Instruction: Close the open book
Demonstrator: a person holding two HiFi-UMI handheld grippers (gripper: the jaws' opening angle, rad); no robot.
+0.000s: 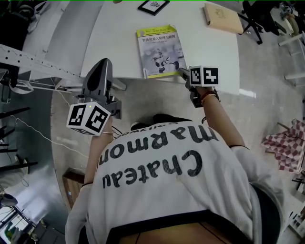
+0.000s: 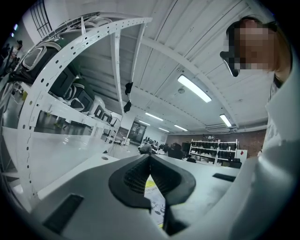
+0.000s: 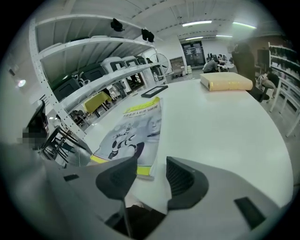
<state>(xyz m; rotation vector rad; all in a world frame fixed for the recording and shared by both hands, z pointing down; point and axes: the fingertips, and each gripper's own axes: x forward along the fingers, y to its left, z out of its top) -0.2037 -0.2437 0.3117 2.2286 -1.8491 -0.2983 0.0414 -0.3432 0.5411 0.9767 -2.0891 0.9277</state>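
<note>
Head view: white table (image 1: 119, 33) fills upper middle of frame; person's white lettered shirt (image 1: 167, 181) fills lower half. Book (image 1: 159, 51) lies closed, cover up, at table's near edge, upper centre. Tan book (image 1: 223, 18) at upper right and black frame (image 1: 153, 6) at top edge, both well apart from it. Right gripper (image 1: 185, 73) just beside book's lower right corner, jaws apart, nothing between them. Left gripper (image 1: 101, 66) centre left, by table's lower left edge, jaws together, empty.
</note>
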